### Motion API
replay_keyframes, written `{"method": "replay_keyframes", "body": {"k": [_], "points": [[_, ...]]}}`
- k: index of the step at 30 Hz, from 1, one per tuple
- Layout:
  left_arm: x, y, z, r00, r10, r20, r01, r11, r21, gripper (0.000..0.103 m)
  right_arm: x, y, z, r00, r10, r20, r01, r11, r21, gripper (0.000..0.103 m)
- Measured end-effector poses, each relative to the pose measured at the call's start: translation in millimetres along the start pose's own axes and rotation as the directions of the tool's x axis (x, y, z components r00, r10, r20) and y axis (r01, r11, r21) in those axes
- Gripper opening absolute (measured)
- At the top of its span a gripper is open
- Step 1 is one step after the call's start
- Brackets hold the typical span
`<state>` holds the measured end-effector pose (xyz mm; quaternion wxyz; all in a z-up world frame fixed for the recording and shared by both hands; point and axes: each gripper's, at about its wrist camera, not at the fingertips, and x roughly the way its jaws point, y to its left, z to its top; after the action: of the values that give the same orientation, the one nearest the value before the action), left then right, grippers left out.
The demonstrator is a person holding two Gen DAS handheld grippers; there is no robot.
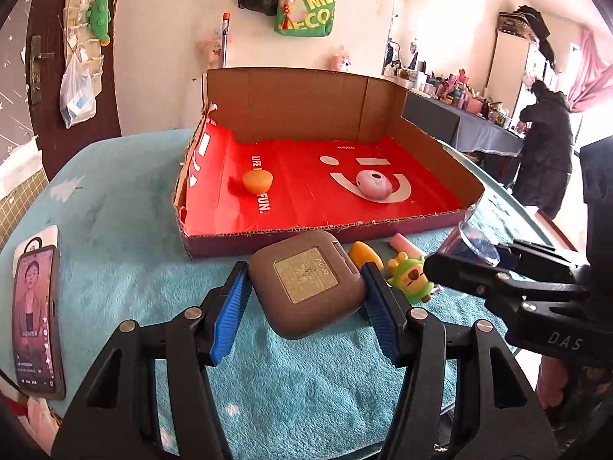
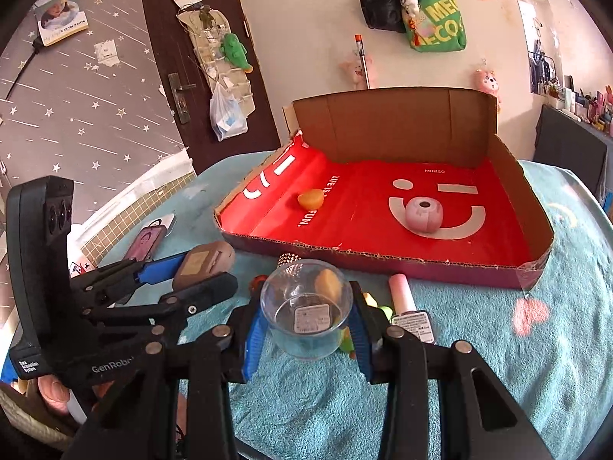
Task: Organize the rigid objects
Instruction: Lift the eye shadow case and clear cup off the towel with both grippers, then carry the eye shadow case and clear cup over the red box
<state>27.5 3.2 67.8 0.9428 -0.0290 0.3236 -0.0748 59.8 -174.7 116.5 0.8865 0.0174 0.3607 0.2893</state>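
Gripping case (image 1: 306, 287) and cup (image 2: 306, 308).

A: What blocks the way ahead of the left gripper (image 1: 306, 299)?
B: The cardboard box's low front wall (image 1: 306, 239), just beyond the grey case (image 1: 306, 281) it holds.

A: And inside the box?
B: Red floor lies bare between the orange half-ball (image 1: 257, 181) and pink round case (image 1: 373, 185).

A: To its right?
B: The green figurine (image 1: 410, 276), then the right gripper (image 2: 306, 322) clasping the clear cup (image 2: 306, 306).
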Motion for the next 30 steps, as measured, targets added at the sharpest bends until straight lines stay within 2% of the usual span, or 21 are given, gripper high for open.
{"method": "replay_keyframes", "body": {"k": [6,17,30], "points": [[0,-1,8,1.000,0.002,0.023,-0.002,1.000,0.015,0.057,2,-8,1,1.000,0.009,-0.014,-0.009,0.999,0.031,0.042],[8,3,21,1.000,-0.004,0.028,0.004,1.000,0.021,0.057,8,-12,12,1.000,-0.003,-0.013,0.003,1.000,0.017,0.042],[32,8,37,1.000,-0.008,-0.010,0.008,1.000,0.026,0.057,27,-23,29,0.999,-0.010,-0.036,0.011,1.000,0.029,0.042]]}}
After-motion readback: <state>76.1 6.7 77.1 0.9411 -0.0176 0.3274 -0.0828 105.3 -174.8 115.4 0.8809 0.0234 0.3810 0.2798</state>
